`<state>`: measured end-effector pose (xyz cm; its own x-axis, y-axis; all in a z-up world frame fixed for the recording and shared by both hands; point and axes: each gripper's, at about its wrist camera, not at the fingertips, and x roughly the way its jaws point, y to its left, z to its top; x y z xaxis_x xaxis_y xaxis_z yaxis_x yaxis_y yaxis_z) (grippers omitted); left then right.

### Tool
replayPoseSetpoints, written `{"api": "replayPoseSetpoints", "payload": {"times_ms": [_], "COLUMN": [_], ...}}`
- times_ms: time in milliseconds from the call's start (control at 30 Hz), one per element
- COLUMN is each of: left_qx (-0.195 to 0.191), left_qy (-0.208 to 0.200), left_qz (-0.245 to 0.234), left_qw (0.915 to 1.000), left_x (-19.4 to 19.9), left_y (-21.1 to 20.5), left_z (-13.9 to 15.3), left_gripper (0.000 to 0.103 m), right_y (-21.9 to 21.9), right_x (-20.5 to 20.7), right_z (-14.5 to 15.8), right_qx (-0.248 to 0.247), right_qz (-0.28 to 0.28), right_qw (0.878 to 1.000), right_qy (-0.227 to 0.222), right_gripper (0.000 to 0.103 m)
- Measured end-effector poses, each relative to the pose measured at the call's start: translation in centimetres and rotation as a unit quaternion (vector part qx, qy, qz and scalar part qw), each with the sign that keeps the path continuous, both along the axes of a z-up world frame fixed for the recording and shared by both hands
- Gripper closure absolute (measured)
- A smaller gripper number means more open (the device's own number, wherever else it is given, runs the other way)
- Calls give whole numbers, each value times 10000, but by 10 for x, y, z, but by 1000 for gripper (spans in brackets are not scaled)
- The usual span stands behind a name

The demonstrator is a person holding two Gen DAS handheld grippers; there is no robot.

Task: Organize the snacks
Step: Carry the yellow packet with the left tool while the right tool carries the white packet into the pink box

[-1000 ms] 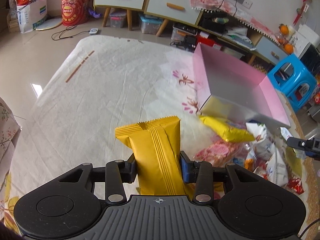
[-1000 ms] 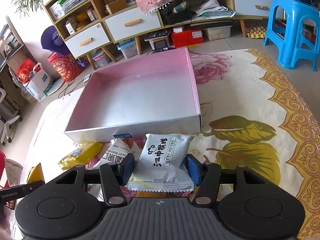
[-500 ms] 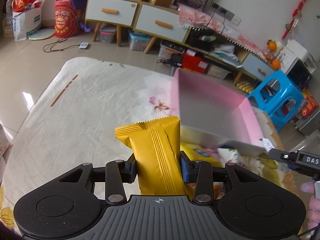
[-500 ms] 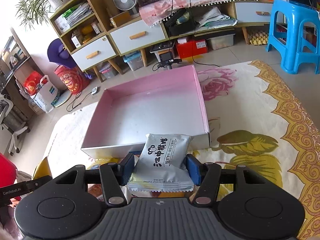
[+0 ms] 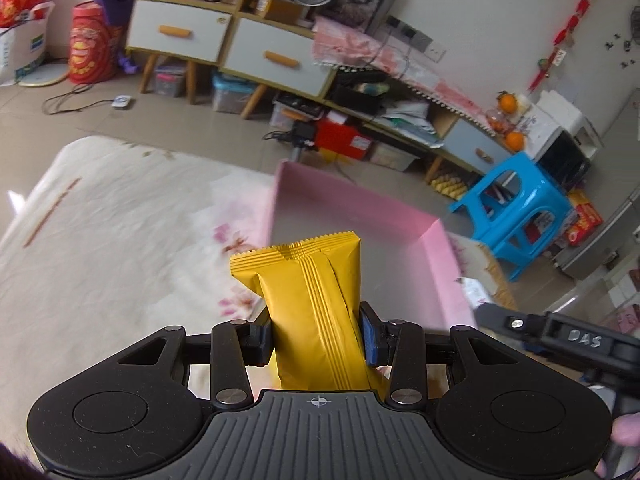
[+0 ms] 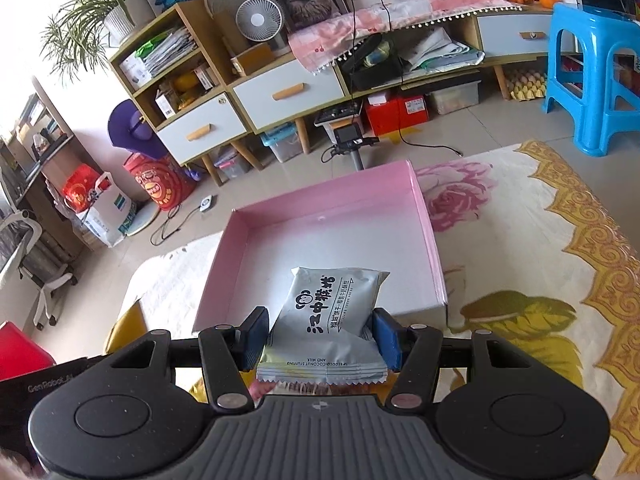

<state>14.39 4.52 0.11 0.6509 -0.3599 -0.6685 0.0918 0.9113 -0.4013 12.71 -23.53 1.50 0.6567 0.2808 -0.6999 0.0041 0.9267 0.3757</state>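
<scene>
My left gripper is shut on a yellow snack packet, held upright above the near left side of the open pink box. My right gripper is shut on a white snack packet with black print, held over the front part of the pink box. The box inside looks empty. The right gripper also shows at the right edge of the left wrist view. The snack pile is hidden below both grippers.
The box rests on a table with a white floral cloth and a yellow-patterned cloth. Behind stand drawer cabinets, a blue stool and bags on the floor.
Both grippers have risen and moved forward with their packets, from near the snack pile in front of the box to over the box. The snack pile has dropped out of view.
</scene>
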Motion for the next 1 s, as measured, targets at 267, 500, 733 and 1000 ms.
{"api": "replayPoseSetpoints", "payload": {"times_ms": [267,500,733,1000], "left_qx": [387,811,1044,1045], "left_qy": [-263,-520,-369,-184], "left_qz": [-51,-97,-296,-376], "left_qw": [9989,9953,9934,9936], "left_x": [50,76,83,84], "left_y": [-33,-49,-52,-53], "left_z": [-7,-25,-51,-64], "left_gripper": [65,65,65,64], "right_y": [-12,-15,-11,-12], "right_x": [29,47,57,62], "right_z": [-21,-34,-45,-51], "right_qx": [331,192,-49,-184], "right_qz": [-132,-135,-53,-88], "right_qw": [9994,9997,10000,9997], "right_qy": [51,-34,37,112], "right_gripper": [55,55,55,54]}}
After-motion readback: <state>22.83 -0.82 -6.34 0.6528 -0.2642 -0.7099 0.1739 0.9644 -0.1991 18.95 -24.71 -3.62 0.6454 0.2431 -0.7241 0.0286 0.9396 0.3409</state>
